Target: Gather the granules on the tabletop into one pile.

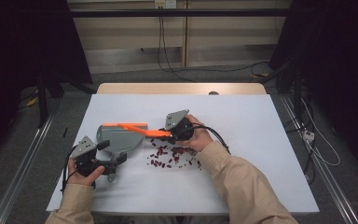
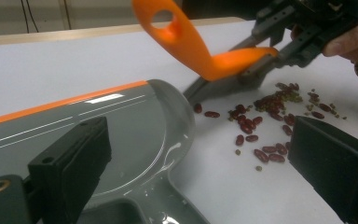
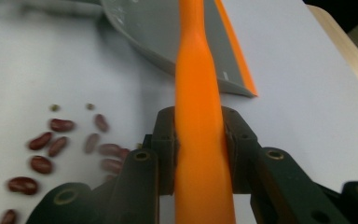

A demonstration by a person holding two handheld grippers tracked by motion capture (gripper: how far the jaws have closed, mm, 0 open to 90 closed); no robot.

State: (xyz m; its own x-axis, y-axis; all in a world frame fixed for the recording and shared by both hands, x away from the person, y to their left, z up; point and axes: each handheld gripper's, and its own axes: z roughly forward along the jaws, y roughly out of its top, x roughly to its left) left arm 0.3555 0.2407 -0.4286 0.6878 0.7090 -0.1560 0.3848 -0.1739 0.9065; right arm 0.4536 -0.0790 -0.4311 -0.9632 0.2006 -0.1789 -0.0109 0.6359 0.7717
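Brush, orange-handled, is clamped between the right gripper fingers, bristles beside the beans. Left gripper fingers are closed on the grey dustpan handle. Risk: a fast sweep scatters beans past the pan lip. Table has ample open room right of the fingers.

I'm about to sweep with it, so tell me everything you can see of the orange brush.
The brush has a glossy orange plastic handle, flattened and curved, with a round hanging hole at its free end and dark bristles underneath. The right gripper is shut on the handle. It slants over the white table, bristles down by the red beans, handle end toward the grey dustpan.
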